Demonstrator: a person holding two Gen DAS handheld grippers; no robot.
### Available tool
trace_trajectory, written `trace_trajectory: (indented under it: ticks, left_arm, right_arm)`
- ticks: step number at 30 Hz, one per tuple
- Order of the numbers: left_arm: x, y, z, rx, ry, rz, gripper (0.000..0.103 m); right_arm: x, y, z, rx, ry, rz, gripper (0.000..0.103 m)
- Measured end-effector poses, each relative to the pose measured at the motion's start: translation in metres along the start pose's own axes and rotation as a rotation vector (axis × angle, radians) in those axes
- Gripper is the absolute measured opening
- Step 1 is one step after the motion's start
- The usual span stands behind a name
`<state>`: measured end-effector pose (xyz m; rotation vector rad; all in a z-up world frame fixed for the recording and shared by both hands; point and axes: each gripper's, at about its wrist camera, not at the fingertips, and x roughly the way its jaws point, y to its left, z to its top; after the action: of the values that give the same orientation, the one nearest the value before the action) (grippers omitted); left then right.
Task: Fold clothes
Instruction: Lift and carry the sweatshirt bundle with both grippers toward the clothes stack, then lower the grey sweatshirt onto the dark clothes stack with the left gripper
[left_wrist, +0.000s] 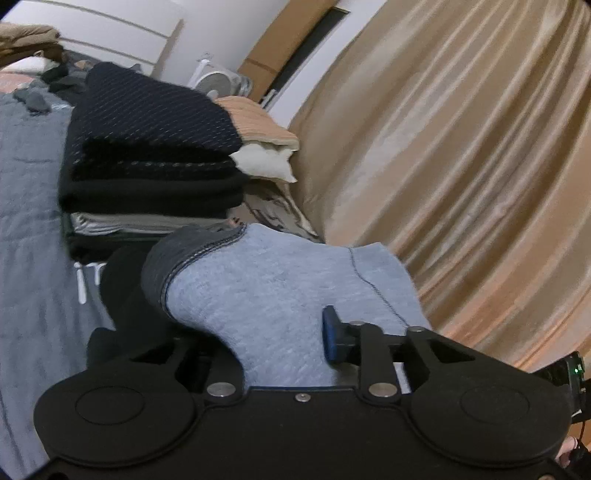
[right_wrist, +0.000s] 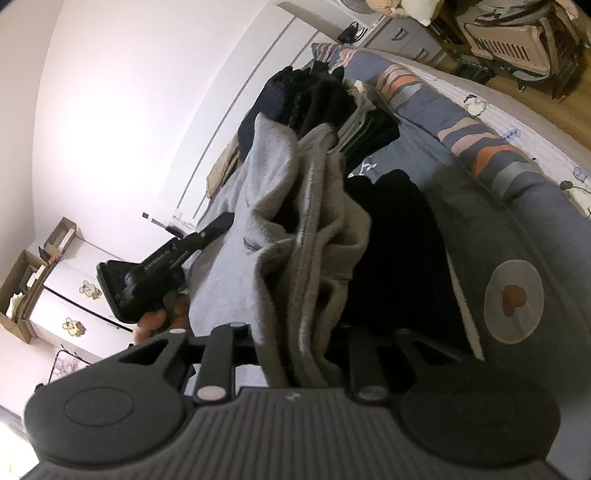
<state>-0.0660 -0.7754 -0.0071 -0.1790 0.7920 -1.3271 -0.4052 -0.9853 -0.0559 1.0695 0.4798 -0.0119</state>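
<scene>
A grey sweatshirt with a darker collar band hangs between both grippers above the bed. In the left wrist view my left gripper has its jaws apart. The cloth lies loosely between them, beside the blue pad, and hides the other finger. In the right wrist view my right gripper is shut on a bunched fold of the same sweatshirt, its fingertips buried in cloth. The left gripper reaches in from the left, held by a hand. A stack of folded dark clothes stands just behind.
The grey-blue bed cover stretches left, and a black garment lies on it under the sweatshirt. A tan curtain fills the right. Pillows and a fan sit behind the stack. Cardboard boxes top a cabinet.
</scene>
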Motion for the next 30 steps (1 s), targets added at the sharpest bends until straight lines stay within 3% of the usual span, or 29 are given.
trace_trajectory:
  ticks: [2, 6, 8, 10, 15, 22, 26, 30]
  left_arm:
    - [-0.011, 0.005, -0.001, -0.013, -0.011, 0.030, 0.049]
    - [-0.036, 0.014, -0.002, -0.037, -0.041, 0.098, 0.061]
    - [-0.050, 0.012, -0.005, 0.006, -0.055, 0.157, 0.072]
    - [-0.070, 0.004, -0.010, 0.062, -0.082, 0.223, 0.080]
    - [-0.111, -0.024, -0.031, 0.150, -0.116, 0.256, 0.086]
    - [-0.128, -0.076, -0.078, 0.287, -0.094, 0.297, 0.095]
    - [-0.126, -0.105, -0.110, 0.422, -0.082, 0.367, 0.103]
    - [-0.121, -0.127, -0.137, 0.524, -0.069, 0.458, 0.103]
  right_arm:
    - [-0.002, -0.002, -0.002, 0.001, -0.005, 0.001, 0.029]
    - [-0.013, 0.003, -0.006, -0.031, -0.057, -0.057, 0.048]
    - [-0.024, 0.005, -0.009, -0.044, -0.086, -0.095, 0.062]
    - [-0.036, 0.006, -0.013, -0.057, -0.114, -0.126, 0.068]
    - [-0.059, 0.012, -0.022, -0.098, -0.161, -0.198, 0.072]
    - [-0.073, 0.041, -0.039, -0.206, -0.191, -0.259, 0.075]
    - [-0.078, 0.060, -0.048, -0.267, -0.206, -0.321, 0.081]
    - [-0.079, 0.077, -0.059, -0.334, -0.223, -0.397, 0.085]
